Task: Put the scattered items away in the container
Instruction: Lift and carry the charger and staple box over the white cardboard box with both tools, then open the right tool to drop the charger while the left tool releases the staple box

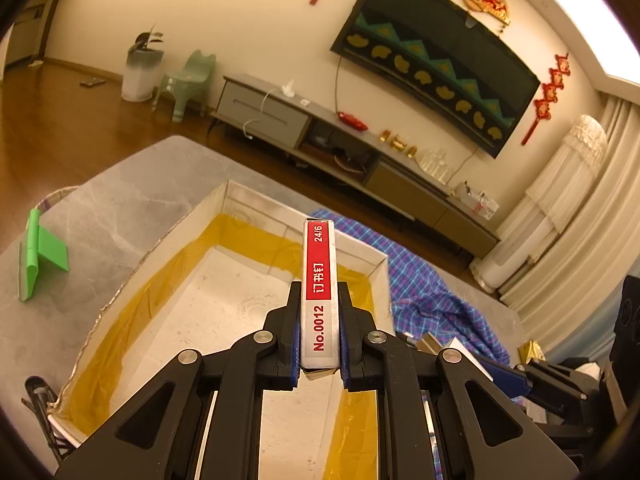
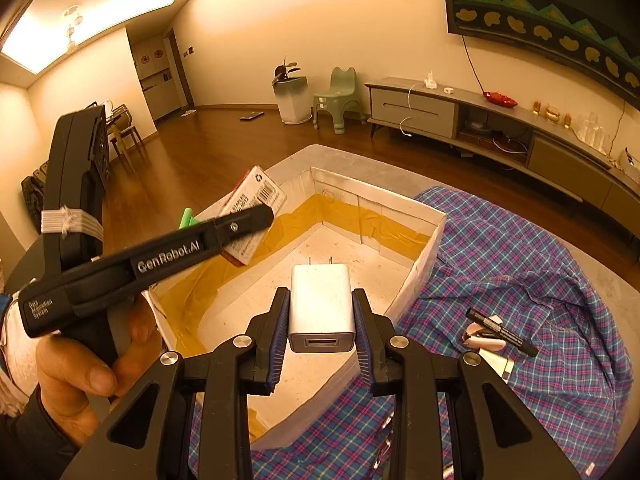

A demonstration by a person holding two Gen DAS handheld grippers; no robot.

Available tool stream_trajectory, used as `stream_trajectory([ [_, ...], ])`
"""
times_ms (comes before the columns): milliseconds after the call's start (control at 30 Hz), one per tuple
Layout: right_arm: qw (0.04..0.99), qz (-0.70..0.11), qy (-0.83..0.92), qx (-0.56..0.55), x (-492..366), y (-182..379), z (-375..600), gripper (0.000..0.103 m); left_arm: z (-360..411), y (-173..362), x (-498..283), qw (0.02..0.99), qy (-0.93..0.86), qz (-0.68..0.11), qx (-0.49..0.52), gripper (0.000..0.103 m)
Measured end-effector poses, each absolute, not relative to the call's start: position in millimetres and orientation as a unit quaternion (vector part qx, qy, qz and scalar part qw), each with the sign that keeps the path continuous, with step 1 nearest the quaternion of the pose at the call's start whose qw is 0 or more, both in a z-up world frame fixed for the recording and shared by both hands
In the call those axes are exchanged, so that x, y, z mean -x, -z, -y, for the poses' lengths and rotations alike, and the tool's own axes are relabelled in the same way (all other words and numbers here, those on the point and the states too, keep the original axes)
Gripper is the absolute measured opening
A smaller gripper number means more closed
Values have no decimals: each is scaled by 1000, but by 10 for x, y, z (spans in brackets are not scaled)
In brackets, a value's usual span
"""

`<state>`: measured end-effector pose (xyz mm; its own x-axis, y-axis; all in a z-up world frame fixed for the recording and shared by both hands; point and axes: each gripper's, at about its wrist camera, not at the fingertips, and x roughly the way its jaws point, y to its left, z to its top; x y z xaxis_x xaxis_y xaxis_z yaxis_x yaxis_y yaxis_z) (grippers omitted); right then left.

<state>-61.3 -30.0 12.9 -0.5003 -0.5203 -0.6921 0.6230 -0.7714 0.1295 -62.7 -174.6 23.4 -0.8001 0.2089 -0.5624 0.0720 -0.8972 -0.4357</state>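
My left gripper (image 1: 320, 300) is shut on a red and white staple box (image 1: 320, 280), held on edge above the white cardboard box (image 1: 356, 246) with yellow tape inside. In the right wrist view the staple box (image 2: 256, 196) hangs over the container's left wall, with the left gripper (image 2: 260, 216) and a hand (image 2: 80, 372) holding it. My right gripper (image 2: 322, 300) is shut on a white USB charger (image 2: 322, 304), prongs forward, above the cardboard box (image 2: 424, 256). A black marker (image 2: 502, 332) and a pink stapler (image 2: 484, 340) lie on the plaid cloth to the right.
A green plastic piece (image 1: 38, 258) lies on the grey marble table (image 1: 120, 208) left of the box. Blue plaid cloth (image 2: 520, 272) covers the table's right side. A TV cabinet (image 1: 360, 152), a green stool and a plant pot stand beyond on the wooden floor.
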Motion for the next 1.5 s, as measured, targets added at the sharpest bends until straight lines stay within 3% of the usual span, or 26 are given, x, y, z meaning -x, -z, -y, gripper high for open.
stream_trajectory([
  [800,336,-106,839,-414,1256,23,570,31,1801,89,1335,-5,-880,263,396,15],
  [1267,333,-183,812,-443,1632,416,958,31,2028,395,1625,-32,-834,335,438,15],
  [1500,324,-228,795,-459,1834,629,1064,31,2009,554,1767,-50,-820,334,463,15],
])
